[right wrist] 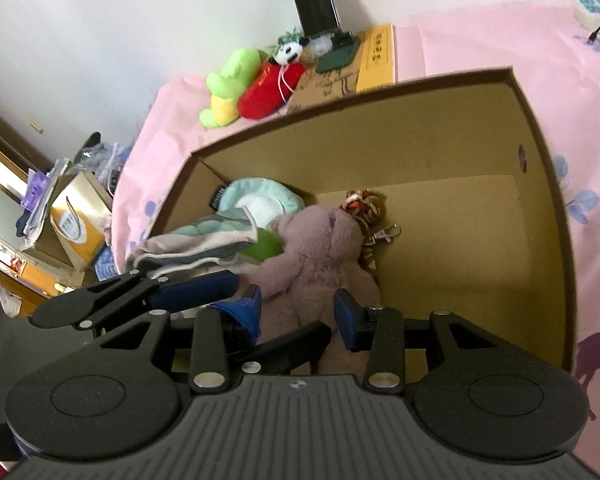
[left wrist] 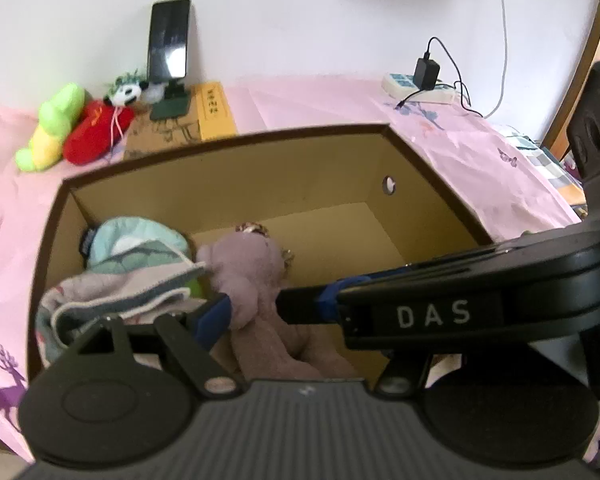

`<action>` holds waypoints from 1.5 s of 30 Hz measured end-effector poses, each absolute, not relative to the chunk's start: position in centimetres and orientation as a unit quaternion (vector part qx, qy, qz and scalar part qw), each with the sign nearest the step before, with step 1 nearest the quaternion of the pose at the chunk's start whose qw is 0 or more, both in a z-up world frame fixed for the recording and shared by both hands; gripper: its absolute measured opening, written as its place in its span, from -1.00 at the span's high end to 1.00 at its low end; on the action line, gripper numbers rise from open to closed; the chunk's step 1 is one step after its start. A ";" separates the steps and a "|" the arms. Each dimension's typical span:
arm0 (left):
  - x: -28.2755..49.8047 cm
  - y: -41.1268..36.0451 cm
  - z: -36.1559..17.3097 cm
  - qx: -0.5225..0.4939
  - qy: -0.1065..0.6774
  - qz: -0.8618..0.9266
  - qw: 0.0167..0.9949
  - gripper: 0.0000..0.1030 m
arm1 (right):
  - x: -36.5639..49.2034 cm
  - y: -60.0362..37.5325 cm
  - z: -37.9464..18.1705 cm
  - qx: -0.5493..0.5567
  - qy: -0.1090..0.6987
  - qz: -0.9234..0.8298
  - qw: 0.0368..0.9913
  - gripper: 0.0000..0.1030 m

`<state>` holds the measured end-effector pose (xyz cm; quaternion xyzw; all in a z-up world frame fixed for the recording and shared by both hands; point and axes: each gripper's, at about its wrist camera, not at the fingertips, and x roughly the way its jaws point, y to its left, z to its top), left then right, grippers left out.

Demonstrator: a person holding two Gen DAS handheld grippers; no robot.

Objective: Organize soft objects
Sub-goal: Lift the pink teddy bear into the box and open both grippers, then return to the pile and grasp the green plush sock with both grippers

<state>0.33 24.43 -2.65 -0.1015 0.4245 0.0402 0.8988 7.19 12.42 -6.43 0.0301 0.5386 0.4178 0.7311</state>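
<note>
Plush bear [right wrist: 320, 256], mauve, lies inside the open cardboard box [right wrist: 540, 112] toward its near side, head pointing to the far wall. Left of it in the box sits a heap of folded cloth [right wrist: 196, 244] with a pale blue round cushion [right wrist: 260, 204] behind and a green ball [right wrist: 262, 246] tucked under the cloth's edge. A small red-and-white keychain toy [right wrist: 364, 206] lies just beyond the bear's head.

Left gripper [left wrist: 254, 306] straddles the bear with its fingers spread; the blue pads [left wrist: 216, 316] sit on either side of the plush, and whether they press on it is hard to tell through the blur. Right gripper [right wrist: 298, 310] hangs over the bear's lower body, its fingers apart and holding nothing.

Box rests on a pink sheet [left wrist: 320, 100]. At the far left, outside the box, lie a green plush [left wrist: 50, 128], a red plush [left wrist: 96, 132] and a small panda [left wrist: 126, 92], near a phone on a stand [left wrist: 170, 40]. A power strip [left wrist: 416, 86] with a charger lies at the far right.
</note>
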 end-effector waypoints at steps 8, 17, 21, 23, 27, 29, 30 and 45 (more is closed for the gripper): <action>-0.1 22.4 -0.1 -0.078 0.413 0.047 0.906 -0.27 | 6.5 10.7 -4.5 0.045 0.501 0.421 0.755 0.51; -0.6 19.9 1.5 -0.062 0.402 0.040 0.913 -0.27 | 5.9 8.5 -3.4 0.059 0.477 0.428 0.766 0.51; -1.1 18.7 2.0 -0.058 0.396 0.031 0.916 -0.27 | 5.4 7.3 -2.9 0.062 0.464 0.436 0.768 0.51; -1.3 18.0 2.2 -0.059 0.394 0.025 0.917 -0.27 | 5.1 6.6 -2.6 0.062 0.458 0.438 0.771 0.51; -1.4 16.5 2.5 -0.063 0.394 0.006 0.917 -0.27 | 4.7 4.7 -2.2 0.064 0.438 0.440 0.781 0.51; -1.3 15.3 2.7 -0.058 0.391 -0.005 0.918 -0.27 | 4.7 3.5 -2.1 0.071 0.434 0.438 0.784 0.51; -1.2 14.7 2.8 -0.055 0.390 -0.010 0.919 -0.28 | 4.7 2.9 -2.0 0.075 0.433 0.437 0.785 0.51; 3.2 4.1 0.8 -0.032 0.408 -0.114 0.905 -0.28 | 6.7 -7.1 -3.1 0.084 0.458 0.358 0.809 0.51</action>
